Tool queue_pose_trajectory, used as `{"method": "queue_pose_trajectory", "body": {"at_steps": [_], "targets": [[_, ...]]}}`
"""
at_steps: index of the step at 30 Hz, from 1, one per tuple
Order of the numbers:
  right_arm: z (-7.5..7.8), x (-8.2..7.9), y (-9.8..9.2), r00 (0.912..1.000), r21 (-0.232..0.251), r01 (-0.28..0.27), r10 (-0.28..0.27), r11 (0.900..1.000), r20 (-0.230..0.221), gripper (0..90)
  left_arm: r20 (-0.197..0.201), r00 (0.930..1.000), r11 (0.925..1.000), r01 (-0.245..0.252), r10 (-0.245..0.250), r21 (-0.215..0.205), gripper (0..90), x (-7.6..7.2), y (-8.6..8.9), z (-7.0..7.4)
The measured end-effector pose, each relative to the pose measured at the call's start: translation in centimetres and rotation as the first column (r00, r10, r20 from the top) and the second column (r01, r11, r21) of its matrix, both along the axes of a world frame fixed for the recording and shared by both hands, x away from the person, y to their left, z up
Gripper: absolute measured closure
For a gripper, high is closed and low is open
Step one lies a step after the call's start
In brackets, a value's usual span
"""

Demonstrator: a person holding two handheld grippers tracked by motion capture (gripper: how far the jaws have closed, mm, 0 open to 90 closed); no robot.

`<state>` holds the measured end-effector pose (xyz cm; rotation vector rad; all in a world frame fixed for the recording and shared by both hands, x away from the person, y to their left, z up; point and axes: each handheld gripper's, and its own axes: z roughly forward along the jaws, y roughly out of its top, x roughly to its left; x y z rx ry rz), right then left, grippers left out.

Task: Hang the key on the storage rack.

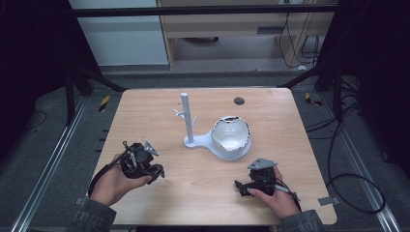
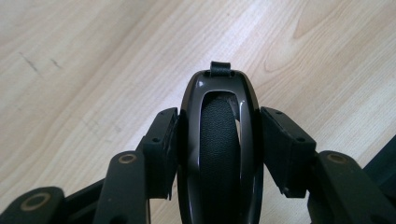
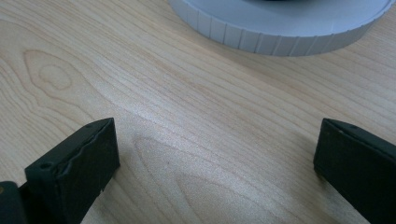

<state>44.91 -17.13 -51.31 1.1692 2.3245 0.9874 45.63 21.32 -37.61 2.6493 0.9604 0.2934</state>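
My left gripper [image 1: 145, 166] hovers over the table's front left, held in a hand. In the left gripper view its jaws [image 2: 219, 121] are shut on a black oval object [image 2: 218, 154] with a glossy rim, a textured pad inside and a small tab on top. My right gripper [image 1: 244, 185] rests low at the front right; in its own view [image 3: 215, 154] the jaws stand wide open over bare wood. A white stand [image 1: 187, 118] with a post and short pegs rises mid-table, joined to a white bowl [image 1: 231, 133]. The stand's ribbed grey base [image 3: 280, 28] lies just ahead of the right gripper.
The wooden table [image 1: 203, 193] carries a small dark disc [image 1: 239, 101] near its back edge. Cables [image 1: 348, 179] lie on the floor to the right, and a metal rail [image 1: 48, 164] runs along the left.
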Motion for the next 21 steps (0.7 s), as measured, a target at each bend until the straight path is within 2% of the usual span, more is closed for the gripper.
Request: {"method": "queue_pose_trajectory", "body": {"at_steps": [8, 10, 11, 12, 18, 21], "targets": [[0.0, 0.0, 0.0, 1.0, 0.0, -0.001, 0.001, 1.0, 0.001, 0.5, 0.046, 0.9989, 0.9999, -0.012, 0.012, -0.011, 48.8, 0.5, 0.3, 2.6], [0.0, 0.0, 0.0, 1.0, -0.001, 0.0, 0.0, 1.0, 0.001, 0.5, 0.062, 0.9979, 0.9997, -0.015, 0.016, -0.017, 48.8, 0.6, 0.4, 3.6], [0.0, 0.0, 0.0, 1.0, -0.001, 0.0, 0.0, 1.0, 0.001, 0.5, 0.078, 0.9968, 0.9997, -0.015, 0.017, -0.019, 48.8, 0.7, 0.6, 4.7], [0.0, 0.0, 0.0, 1.0, -0.001, 0.0, 0.0, 1.0, 0.001, 0.5, 0.078, 0.9968, 0.9997, -0.015, 0.017, -0.019, 48.8, 0.7, 0.6, 4.7], [0.0, 0.0, 0.0, 1.0, -0.003, -0.003, 0.003, 1.0, 0.003, 0.5, 0.136, 0.9902, 0.999, -0.028, 0.032, -0.036, 48.8, 1.2, 0.9, 8.3], [0.0, 0.0, 0.0, 1.0, -0.004, -0.004, 0.004, 1.0, 0.004, 0.5, 0.142, 0.9897, 0.9995, -0.019, 0.023, -0.026, 48.8, 1.3, 1.0, 9.4]]}}
